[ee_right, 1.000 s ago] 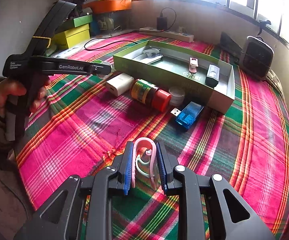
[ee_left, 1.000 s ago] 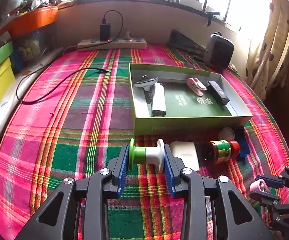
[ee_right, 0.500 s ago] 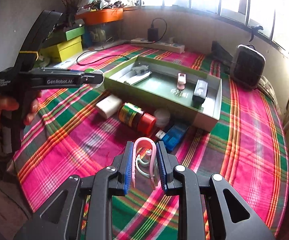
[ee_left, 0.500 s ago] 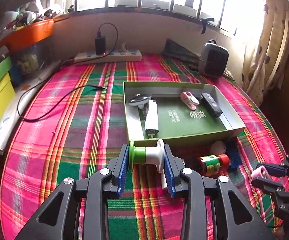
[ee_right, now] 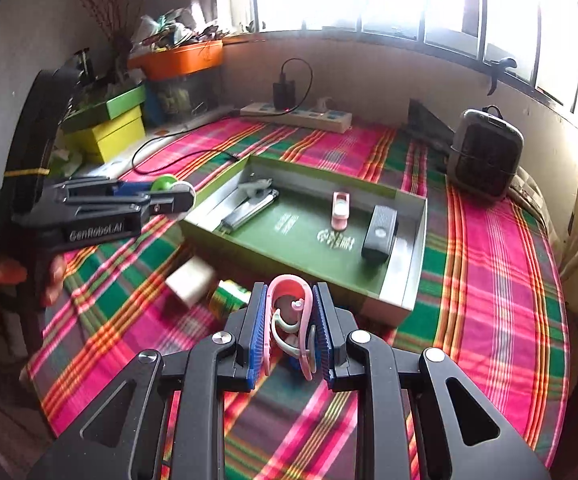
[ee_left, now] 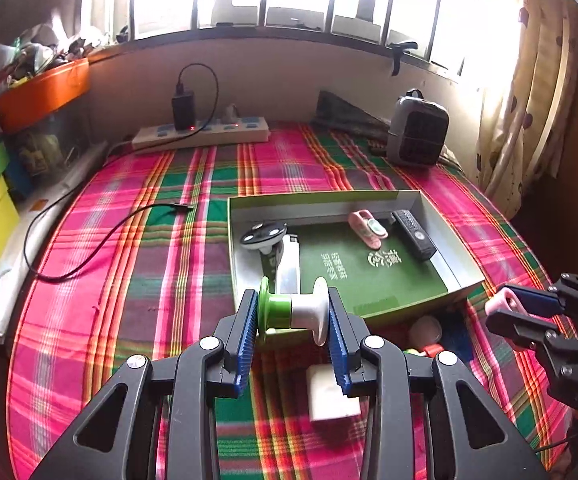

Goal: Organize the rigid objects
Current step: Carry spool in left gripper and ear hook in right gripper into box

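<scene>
Spool clamped in left hand-held gripper; pink clip in right.

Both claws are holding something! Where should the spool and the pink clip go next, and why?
Probably forward over the green box, then lower and let go. The left claw is shut on the green and white spool, and the right claw is shut on the pink clip. Both hang above the plaid cloth just short of the box, which already holds a few small things.
</scene>
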Available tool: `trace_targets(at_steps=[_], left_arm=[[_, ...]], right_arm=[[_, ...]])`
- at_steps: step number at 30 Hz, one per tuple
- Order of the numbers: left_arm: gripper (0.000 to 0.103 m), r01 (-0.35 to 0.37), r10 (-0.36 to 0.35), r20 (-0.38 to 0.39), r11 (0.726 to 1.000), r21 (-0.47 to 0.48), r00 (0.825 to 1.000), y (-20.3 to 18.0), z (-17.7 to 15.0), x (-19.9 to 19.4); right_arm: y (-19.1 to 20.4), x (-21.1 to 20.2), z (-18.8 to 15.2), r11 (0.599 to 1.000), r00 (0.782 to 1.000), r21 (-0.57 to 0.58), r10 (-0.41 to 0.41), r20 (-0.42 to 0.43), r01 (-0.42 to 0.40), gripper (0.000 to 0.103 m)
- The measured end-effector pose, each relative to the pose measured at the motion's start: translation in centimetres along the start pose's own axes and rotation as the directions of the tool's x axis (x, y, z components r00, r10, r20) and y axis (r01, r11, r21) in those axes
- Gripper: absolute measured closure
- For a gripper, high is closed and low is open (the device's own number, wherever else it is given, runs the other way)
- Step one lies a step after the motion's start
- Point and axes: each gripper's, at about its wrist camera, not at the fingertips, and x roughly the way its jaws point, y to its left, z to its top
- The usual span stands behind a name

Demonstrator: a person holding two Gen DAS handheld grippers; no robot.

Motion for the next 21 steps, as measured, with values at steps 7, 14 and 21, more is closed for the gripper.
trace_targets(at_steps=[7, 14, 21], left_arm=[[0.071, 0.014, -0.014, -0.015, 1.0, -0.001, 1.0, 0.1, 1.2, 1.9], [0.071, 0.009, -0.009, -0.021, 1.0, -0.004, 1.0, 0.3, 2.5, 3.5], [0.071, 0.011, -0.011, -0.039, 1.0, -0.001, 0.999, 0.2, 3.0, 5.0]], right_arm=[[-0.7, 1.9, 2.4, 1.0, 1.0, 0.013, -0.019, -0.009, 0.019, 0.079], [-1.6, 4.4, 5.4, 0.999, 1.0, 0.043, -0.012, -0.016, 0.013, 0.079], [-2.1, 7.9, 7.4, 0.997, 0.999, 0.074, -0.002, -0.053, 0.006, 0.079]])
